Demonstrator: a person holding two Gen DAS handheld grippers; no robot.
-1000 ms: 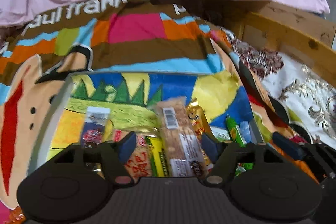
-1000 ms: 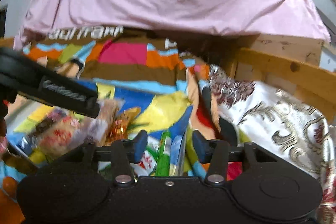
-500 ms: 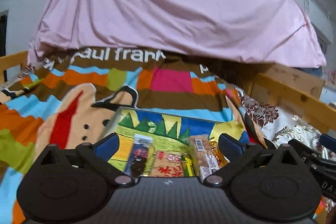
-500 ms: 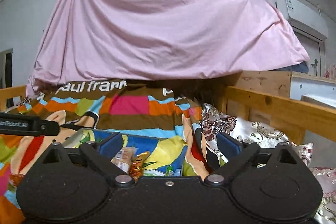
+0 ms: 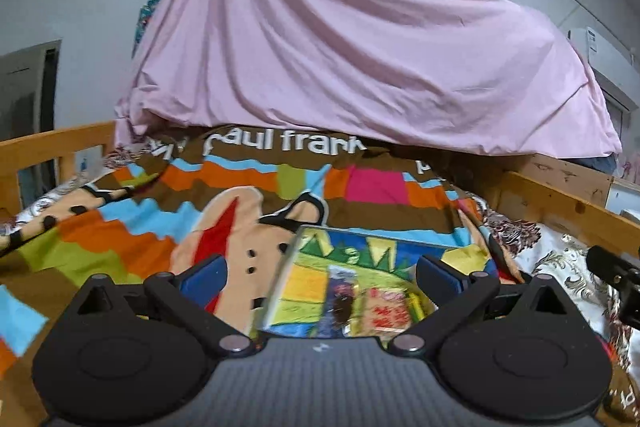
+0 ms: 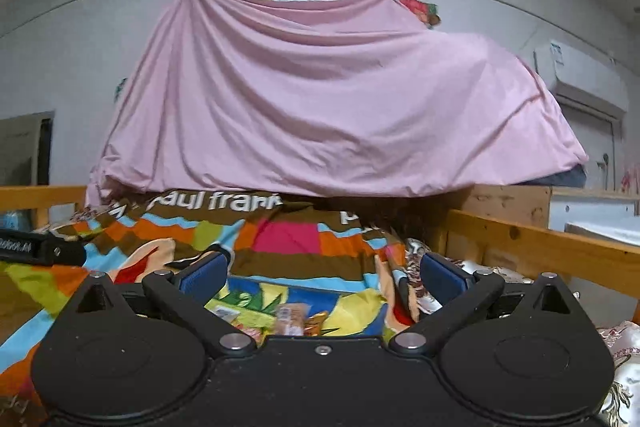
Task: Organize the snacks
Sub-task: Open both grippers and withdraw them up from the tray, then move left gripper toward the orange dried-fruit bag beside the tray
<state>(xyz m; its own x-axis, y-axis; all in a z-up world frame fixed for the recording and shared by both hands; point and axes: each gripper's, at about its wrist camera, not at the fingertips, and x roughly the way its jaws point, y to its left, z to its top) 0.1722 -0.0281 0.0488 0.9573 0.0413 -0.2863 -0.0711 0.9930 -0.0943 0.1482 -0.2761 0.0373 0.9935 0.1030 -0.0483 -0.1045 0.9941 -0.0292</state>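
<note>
A shallow tray [image 5: 285, 269] with a bright cartoon lining lies on the bed and holds several snack packets. Among them are a dark packet [image 5: 340, 293] and a red-printed packet [image 5: 386, 311]. My left gripper [image 5: 320, 277] hovers behind and above the tray, open and empty. The right wrist view shows the same tray [image 6: 348, 301] low down, with a pale bar [image 6: 290, 319] and a gold wrapper [image 6: 316, 321]. My right gripper [image 6: 322, 275] is opening wide with nothing between its pads. Each gripper shows at the edge of the other's view: left gripper [image 6: 40, 247], right gripper [image 5: 616, 275].
A striped cartoon blanket [image 5: 360, 187] covers the bed. A pink sheet [image 5: 360, 59] hangs across the far end. Wooden rails [image 5: 560, 211] run along both sides, with floral cloth [image 5: 560, 259] on the right. An air conditioner [image 6: 580, 79] sits high on the wall.
Both grippers opened from partly shut to wide and drew back and up from the tray. The snacks now sit smaller and lower in both views, and the wall has come into sight.
</note>
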